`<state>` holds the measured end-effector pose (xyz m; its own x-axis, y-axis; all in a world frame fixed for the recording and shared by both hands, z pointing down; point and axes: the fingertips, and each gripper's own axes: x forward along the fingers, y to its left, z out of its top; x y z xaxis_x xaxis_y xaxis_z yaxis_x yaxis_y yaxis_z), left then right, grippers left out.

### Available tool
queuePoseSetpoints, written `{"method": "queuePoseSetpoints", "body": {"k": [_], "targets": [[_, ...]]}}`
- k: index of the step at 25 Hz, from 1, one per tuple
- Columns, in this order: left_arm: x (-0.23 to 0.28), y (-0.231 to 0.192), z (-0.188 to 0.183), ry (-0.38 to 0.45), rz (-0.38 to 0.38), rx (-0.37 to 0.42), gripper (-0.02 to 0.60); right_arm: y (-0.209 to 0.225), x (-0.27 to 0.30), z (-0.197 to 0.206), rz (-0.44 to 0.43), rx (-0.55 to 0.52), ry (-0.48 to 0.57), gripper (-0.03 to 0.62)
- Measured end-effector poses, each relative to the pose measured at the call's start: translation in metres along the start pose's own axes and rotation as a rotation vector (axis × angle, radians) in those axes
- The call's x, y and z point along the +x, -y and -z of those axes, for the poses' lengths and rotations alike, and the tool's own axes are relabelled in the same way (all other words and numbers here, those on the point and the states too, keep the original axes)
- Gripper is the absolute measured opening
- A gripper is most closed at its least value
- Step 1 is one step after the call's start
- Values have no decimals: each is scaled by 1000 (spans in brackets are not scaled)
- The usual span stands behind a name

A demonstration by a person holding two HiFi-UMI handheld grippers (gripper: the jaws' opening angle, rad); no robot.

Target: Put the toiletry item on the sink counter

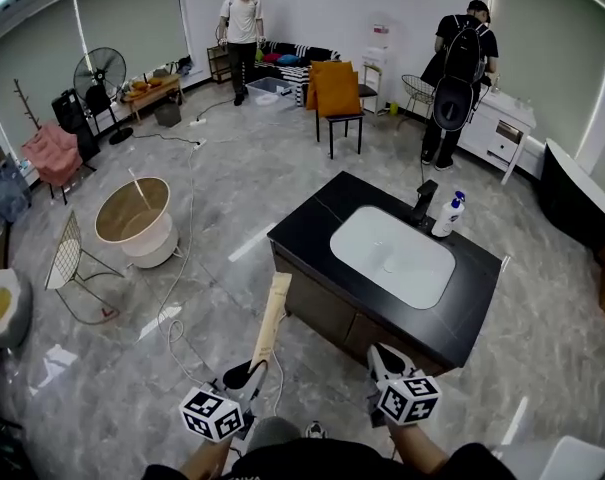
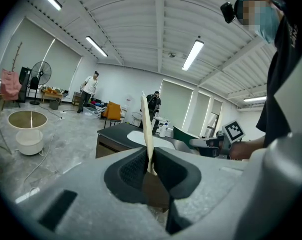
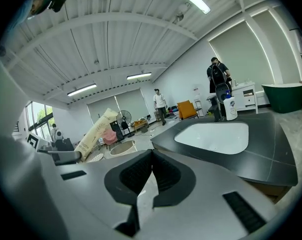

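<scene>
Jaws of the left gripper pinch the lower end of the long cream toothpaste box, held upright short of the sink counter. The right gripper is closed on nothing. Step in hand: carrying. The next move probably calls for reaching over the bare black top beside the basin, then lowering.
</scene>
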<state>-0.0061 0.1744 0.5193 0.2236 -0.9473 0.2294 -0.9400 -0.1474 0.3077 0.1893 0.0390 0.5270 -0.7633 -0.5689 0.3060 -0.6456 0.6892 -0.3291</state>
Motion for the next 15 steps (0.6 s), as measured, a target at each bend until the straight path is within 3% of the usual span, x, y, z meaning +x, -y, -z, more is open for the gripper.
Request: {"method": "queuePoseSetpoints", "body": {"k": [8,15], "targets": [[27,-39,-5,-5,-25,-36,43,11,46,-14,7,20,-1,0],[67,-96,-37,-31,50,-4,43,4,101,-38,79,50,49,0]]}}
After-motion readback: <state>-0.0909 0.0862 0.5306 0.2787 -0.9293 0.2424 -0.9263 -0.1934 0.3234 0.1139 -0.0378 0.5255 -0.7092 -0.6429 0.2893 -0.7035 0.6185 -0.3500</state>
